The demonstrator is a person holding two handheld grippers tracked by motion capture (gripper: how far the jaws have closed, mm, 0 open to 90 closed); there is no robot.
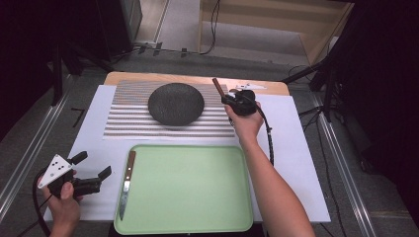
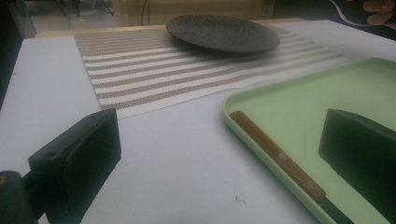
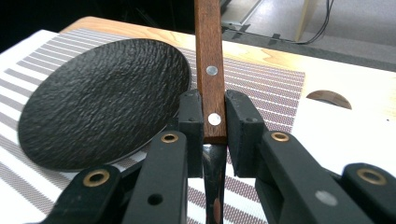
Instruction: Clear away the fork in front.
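Nearest the person, at the table's front left, the left gripper (image 1: 91, 173) hovers just beside the green tray (image 1: 197, 217) with its 2 jaws spread wide and nothing between them. On the tray's left edge lies 1 knife (image 1: 126, 185), wooden handle away from the person, blade toward them, untouched. The rest of the tray is bare.

Beyond the tray sits the striped placemat (image 1: 128, 123) with the black plate (image 1: 176, 103) resting on it. To the right of the plate, the right gripper (image 1: 228, 98) is clenched on the wooden handle of a second utensil (image 3: 211, 70), the pads pressing the handle's lower end just where the metal begins; the handle sticks up and away above the mat's right edge.

Judging by this, the place setting is roughly half done: 1 piece is lifted and about ready to be laid beside the plate, while the knife on the tray is left to fetch.
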